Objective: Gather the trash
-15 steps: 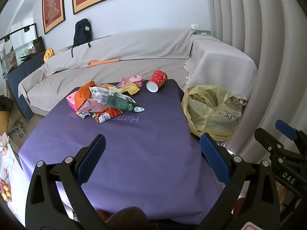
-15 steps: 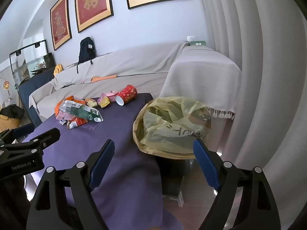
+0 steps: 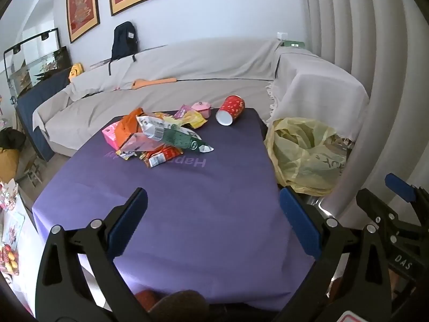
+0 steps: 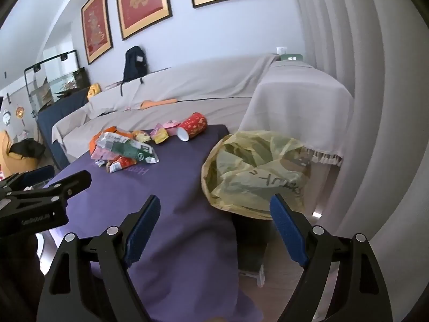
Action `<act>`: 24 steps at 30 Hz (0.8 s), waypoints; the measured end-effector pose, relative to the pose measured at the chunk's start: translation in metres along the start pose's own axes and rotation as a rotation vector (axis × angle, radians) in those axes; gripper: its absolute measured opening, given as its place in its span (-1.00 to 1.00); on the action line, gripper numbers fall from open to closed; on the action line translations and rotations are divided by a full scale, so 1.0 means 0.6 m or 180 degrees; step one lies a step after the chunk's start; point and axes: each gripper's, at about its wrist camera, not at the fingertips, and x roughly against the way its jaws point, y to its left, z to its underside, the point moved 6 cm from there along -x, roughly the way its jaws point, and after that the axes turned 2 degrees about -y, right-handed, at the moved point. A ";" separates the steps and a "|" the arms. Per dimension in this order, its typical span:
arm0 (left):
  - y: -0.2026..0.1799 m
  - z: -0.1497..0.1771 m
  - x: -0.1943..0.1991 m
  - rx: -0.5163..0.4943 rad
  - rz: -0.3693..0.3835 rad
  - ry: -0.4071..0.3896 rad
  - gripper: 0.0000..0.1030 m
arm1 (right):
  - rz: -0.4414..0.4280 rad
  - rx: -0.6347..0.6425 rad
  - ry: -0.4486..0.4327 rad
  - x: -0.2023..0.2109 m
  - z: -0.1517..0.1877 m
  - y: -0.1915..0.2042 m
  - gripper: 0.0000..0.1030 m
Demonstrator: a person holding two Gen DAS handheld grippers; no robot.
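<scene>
Purple cloth (image 3: 214, 201) covers the table, limp, smooth, overhanging the edges; the trash sits at its far end: a heap of crinkly foil wrappers (image 3: 161, 139) and a red paper cup (image 3: 232, 106) on its side. Both our left gripper (image 3: 213, 221) and right gripper (image 4: 215, 225) are wide open and empty. Risks: the round cup rolling off when nudged, slick wrappers slipping from the pads, jaws snagging cloth, and the thin yellow bag (image 4: 254, 171) beside the table collapsing shut.

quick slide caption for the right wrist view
Open right tongs hover over the purple tablecloth, beside a yellow trash bag; wrappers and red cup await.
</scene>
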 end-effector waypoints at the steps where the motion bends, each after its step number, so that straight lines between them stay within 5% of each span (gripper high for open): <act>1: 0.003 0.000 0.001 0.0015 -0.0007 0.0001 0.82 | -0.0012 0.0013 0.0001 0.000 0.000 0.002 0.56; 24: 0.010 0.004 0.001 0.0051 -0.0038 0.0009 0.82 | -0.0046 0.0033 0.0033 -0.001 0.003 0.005 0.56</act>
